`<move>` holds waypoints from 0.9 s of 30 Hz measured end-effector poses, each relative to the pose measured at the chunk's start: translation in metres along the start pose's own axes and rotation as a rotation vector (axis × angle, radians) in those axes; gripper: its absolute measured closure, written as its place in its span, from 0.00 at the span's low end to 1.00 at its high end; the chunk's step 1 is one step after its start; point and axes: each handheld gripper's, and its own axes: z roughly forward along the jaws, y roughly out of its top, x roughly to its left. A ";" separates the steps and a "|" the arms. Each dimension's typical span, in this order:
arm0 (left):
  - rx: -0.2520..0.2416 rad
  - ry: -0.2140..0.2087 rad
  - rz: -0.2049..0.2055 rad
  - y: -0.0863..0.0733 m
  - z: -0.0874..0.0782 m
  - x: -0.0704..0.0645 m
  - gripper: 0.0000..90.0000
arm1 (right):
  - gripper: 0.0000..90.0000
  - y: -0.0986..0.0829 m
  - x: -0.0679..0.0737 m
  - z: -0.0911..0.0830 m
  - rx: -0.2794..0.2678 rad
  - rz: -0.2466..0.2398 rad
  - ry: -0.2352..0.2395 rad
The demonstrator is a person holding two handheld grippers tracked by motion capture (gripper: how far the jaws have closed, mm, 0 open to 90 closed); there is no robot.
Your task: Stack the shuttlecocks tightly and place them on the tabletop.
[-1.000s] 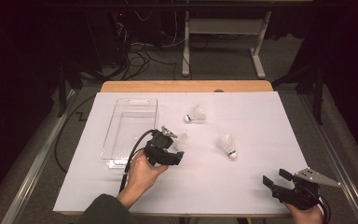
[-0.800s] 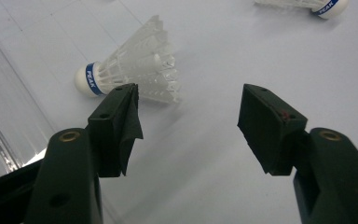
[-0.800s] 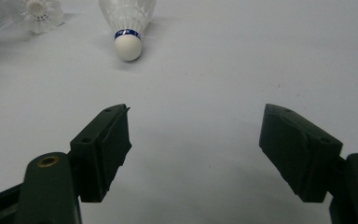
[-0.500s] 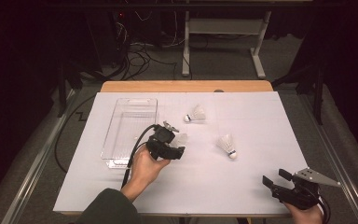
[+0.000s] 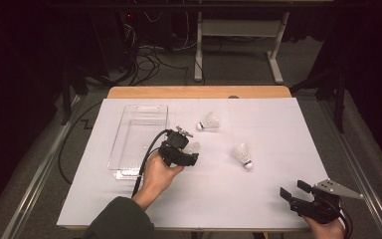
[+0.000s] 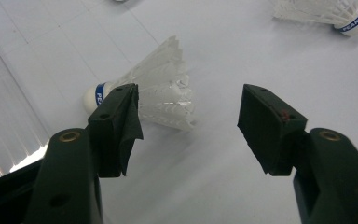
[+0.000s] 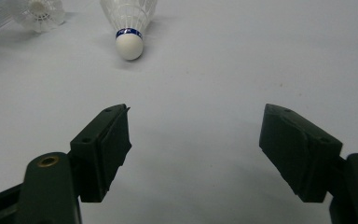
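My left gripper [image 6: 189, 123] stands wide apart over a shuttlecock [image 6: 151, 91] lying beside the tray [image 5: 139, 134]; my right gripper [image 7: 196, 149] rests apart too.

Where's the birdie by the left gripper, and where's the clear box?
Shuttlecock [image 6: 161, 93], left gripper view, on its white feathers.
Clear box [image 5: 129, 130], high view, on its left wall.
Left gripper [image 5: 191, 158], high view, between its open jaws.

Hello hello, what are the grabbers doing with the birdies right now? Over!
Left gripper open, closing in on nearest shuttlecock, not gripped. Right gripper open, idle at table edge. Two more shuttlecocks lying loose. Clear bin beside left hand. Nothing blocking.
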 end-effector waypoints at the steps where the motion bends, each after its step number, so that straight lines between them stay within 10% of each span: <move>1: 0.000 0.000 -0.002 0.000 0.001 0.001 0.43 | 0.28 0.000 0.000 0.000 0.000 0.000 0.001; 27: 0.046 0.051 0.006 0.033 0.015 0.002 0.44 | 0.28 0.000 0.000 0.001 0.002 0.000 0.012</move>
